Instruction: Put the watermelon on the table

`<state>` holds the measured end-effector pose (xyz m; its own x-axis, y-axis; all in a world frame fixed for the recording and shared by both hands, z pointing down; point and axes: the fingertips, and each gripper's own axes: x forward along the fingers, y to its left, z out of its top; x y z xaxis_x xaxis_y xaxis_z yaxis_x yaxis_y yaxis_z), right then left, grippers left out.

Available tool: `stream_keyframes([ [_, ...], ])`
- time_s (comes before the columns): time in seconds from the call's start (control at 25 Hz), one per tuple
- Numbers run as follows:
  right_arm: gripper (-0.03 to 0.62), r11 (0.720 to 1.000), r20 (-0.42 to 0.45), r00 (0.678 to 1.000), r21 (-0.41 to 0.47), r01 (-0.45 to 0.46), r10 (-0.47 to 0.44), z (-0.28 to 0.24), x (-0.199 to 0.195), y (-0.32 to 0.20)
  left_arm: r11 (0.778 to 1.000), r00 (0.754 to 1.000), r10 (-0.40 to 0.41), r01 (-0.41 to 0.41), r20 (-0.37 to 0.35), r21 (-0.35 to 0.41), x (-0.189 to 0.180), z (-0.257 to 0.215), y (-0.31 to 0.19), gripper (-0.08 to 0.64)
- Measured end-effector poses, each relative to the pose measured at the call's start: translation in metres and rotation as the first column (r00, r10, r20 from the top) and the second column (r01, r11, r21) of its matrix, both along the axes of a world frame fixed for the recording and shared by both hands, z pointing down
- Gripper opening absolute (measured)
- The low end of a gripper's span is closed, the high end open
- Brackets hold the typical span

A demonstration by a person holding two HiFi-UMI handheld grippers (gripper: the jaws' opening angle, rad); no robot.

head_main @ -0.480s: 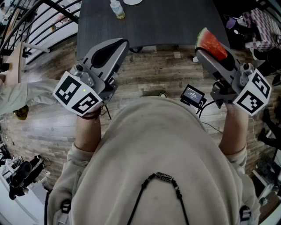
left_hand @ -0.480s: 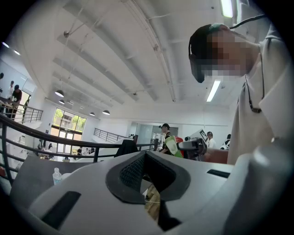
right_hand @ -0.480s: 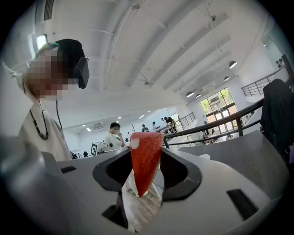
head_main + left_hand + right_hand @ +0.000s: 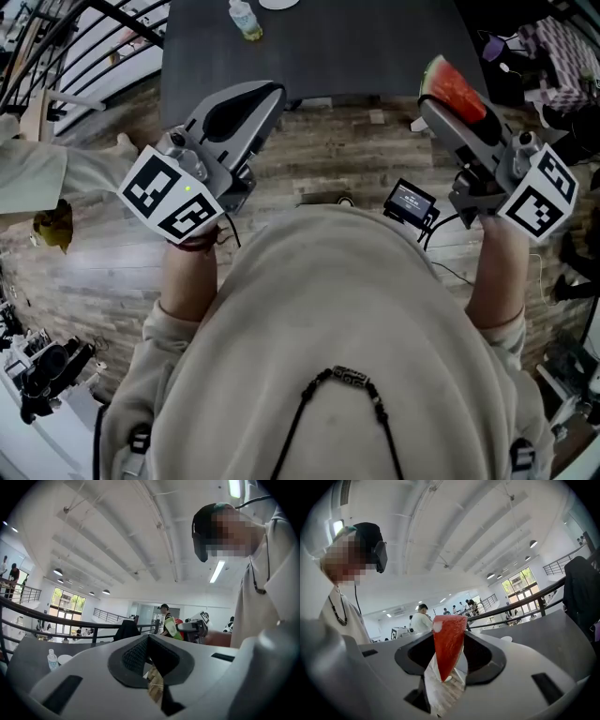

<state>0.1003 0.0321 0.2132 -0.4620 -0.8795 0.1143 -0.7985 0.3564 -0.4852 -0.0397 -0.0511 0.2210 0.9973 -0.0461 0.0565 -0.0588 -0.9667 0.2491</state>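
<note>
Looking down from the head view, the right gripper [image 4: 441,105] is clamped on the watermelon [image 4: 455,92], a wedge-shaped slice with bright red flesh, a thin pale band and a green rind along its outer curve. The slice sits at the gripper's tip, rind side away from the person, right at the near right corner of the dark table [image 4: 356,47] — whether it hangs over the tabletop or just short of it cannot be told. The left gripper [image 4: 270,94] is held out beside it, well apart, its jaws drawn together at the tip with nothing in them. A small bottle [image 4: 247,19] stands on the far part of the table.

The left gripper view shows those jaws meeting along a ridge, only wood floor visible through the gap beneath them.

The right gripper view shows the slice upright between the dark pads [image 4: 480,656] — broad and flat at the top, narrowing to a point at the bottom, the flesh a smooth even red with one pale spot at its upper left corner. Both pads press against its sides.
</note>
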Motion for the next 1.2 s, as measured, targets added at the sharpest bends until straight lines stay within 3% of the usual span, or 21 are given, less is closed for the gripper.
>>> stream_keyframes([
  [0.28, 0.193, 1.000, 0.062, 0.998, 0.004, -0.009, 0.008, 0.013, 0.040, 0.015, 1.000, 0.999, 0.000, 0.000, 0.054, 0.010, 0.031, 0.010, 0.016, 0.006],
  [0.48, 0.193, 0.999, 0.105, 0.994, 0.010, -0.035, 0.034, 0.017, 0.061, 0.023, 0.991, 0.987, 0.102, -0.111, 0.124, 0.075, 0.052, 0.011, 0.036, 0.006],
  [0.56, 0.193, 0.999, 0.112, 0.992, 0.007, -0.050, 0.049, 0.026, 0.077, 0.032, 0.991, 0.985, 0.108, -0.117, 0.134, 0.063, 0.064, 0.016, 0.042, 0.006],
  [0.72, 0.193, 0.996, 0.110, 0.990, -0.008, -0.091, 0.091, 0.044, 0.115, 0.047, 0.996, 0.985, 0.091, -0.093, 0.146, 0.009, 0.084, 0.031, 0.040, 0.006],
  [0.92, 0.193, 0.987, 0.065, 0.985, -0.015, -0.161, 0.161, 0.050, 0.148, 0.057, 0.990, 0.976, 0.136, -0.140, 0.171, 0.016, 0.088, 0.036, 0.048, 0.006],
  [1.2, 0.193, 0.971, 0.016, 0.972, 0.035, -0.236, 0.236, 0.027, 0.166, 0.050, 0.984, 0.975, 0.174, -0.178, 0.137, 0.017, 0.101, 0.028, 0.028, 0.006],
])
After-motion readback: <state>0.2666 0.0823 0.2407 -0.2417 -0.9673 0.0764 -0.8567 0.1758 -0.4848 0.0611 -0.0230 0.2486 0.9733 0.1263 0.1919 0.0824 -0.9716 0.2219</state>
